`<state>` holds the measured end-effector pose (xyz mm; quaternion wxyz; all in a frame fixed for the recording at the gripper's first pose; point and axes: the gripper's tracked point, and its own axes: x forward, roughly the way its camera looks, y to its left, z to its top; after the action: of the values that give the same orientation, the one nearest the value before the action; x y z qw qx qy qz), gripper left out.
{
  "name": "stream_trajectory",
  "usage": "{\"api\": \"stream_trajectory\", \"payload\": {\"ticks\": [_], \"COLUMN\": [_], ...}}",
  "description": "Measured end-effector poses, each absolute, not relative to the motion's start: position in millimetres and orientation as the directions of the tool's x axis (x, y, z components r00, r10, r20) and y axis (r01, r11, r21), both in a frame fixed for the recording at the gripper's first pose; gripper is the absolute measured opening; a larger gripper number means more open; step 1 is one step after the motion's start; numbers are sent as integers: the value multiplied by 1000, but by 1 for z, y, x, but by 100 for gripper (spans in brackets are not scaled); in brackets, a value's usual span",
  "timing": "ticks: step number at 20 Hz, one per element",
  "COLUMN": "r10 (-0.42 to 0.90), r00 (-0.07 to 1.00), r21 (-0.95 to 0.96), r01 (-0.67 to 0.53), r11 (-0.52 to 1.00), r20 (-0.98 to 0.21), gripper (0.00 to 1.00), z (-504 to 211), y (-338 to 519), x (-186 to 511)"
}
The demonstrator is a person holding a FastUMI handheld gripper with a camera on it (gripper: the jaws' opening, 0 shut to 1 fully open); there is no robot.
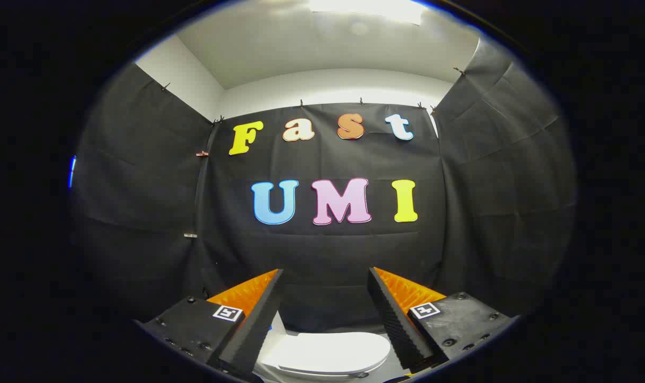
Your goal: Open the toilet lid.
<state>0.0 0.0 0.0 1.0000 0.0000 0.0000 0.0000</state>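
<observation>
A white toilet (328,354) stands low down, below and between my fingers, with its lid lying flat and shut on the bowl. My gripper (325,274) is open, held well above the toilet and pointing at the booth's black cloth wall. Nothing lies between the two fingers (261,308). The far part of the toilet, where the lid hinges, is hard to make out against the dark cloth.
Black cloth walls (328,250) close in the booth behind the toilet and on both sides. Above them runs a white wall (333,85) and a lit ceiling. A strip of pale floor (273,332) shows beside the toilet.
</observation>
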Motion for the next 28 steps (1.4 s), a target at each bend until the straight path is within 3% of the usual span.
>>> {"api": "stream_trajectory", "payload": {"ticks": [28], "r10": [-42], "r00": [996], "r21": [2], "r01": [42], "r11": [999], "r20": [-79], "gripper": [98], "z": [-25], "y": [-12], "x": [14]}}
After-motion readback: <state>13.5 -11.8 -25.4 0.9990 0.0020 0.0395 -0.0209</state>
